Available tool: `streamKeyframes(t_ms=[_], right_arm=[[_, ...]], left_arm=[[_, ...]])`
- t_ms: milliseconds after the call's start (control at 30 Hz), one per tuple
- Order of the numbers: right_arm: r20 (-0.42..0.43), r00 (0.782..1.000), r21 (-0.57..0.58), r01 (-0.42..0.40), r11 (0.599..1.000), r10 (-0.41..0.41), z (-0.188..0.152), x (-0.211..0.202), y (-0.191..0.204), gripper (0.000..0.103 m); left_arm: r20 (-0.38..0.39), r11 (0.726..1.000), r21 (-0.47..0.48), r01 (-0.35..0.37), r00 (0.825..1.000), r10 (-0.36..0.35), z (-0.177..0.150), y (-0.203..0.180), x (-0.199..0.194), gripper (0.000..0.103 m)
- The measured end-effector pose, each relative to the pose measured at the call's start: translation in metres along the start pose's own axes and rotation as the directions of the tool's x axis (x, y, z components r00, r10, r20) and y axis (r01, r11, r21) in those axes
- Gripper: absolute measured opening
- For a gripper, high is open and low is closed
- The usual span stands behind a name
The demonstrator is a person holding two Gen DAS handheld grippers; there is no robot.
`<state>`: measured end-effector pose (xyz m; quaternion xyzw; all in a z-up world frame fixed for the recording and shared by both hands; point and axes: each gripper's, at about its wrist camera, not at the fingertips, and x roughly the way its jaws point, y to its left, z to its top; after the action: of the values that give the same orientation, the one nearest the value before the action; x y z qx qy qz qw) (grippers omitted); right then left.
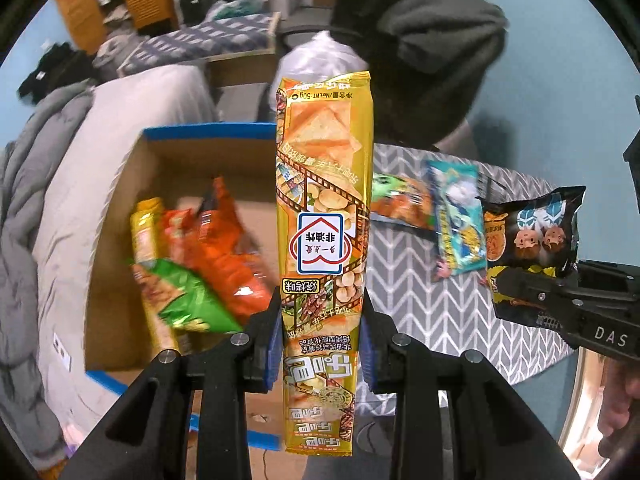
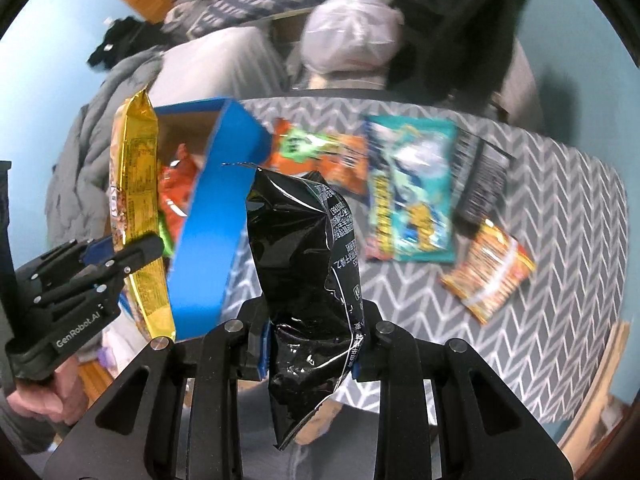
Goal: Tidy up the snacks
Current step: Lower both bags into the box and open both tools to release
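Observation:
My left gripper is shut on a long yellow snack pack and holds it upright in the air beside the cardboard box. It also shows in the right wrist view, with the left gripper clamped on it. My right gripper is shut on a black snack bag, held above the table edge; the bag shows in the left wrist view too. The box holds orange, green and yellow packs.
The blue-edged box flap stands between the two grippers. On the grey chevron tablecloth lie a teal pack, an orange-green pack, a black pack and a small orange pack. A grey quilt lies left.

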<state>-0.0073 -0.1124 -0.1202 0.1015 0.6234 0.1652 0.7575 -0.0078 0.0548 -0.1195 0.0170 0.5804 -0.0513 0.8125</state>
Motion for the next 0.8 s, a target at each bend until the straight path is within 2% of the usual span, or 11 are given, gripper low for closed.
streamKeyframes(t_ms=[233, 500, 800], right_arm=[[-0.016, 0.999, -0.097, -0.050, 0.994, 0.048, 0.021, 0.018, 0.047, 0.025], [-0.046, 0.996, -0.211, -0.085, 0.974, 0.077, 0.052, 0.045, 0.110, 0.025], [-0.085, 0.994, -0.284, -0.091, 0.955, 0.069, 0.077, 0.079, 0.158, 0.026]], left_arm=[[0.000, 0.991, -0.126, -0.034, 0.999, 0.034, -0.003, 0.055, -0.001, 0.032], [-0.001, 0.964, -0.253, -0.077, 0.997, 0.079, -0.003, 0.109, 0.008, 0.032], [-0.014, 0.944, -0.315, -0.102, 0.995, 0.103, 0.007, 0.140, 0.027, 0.032]])
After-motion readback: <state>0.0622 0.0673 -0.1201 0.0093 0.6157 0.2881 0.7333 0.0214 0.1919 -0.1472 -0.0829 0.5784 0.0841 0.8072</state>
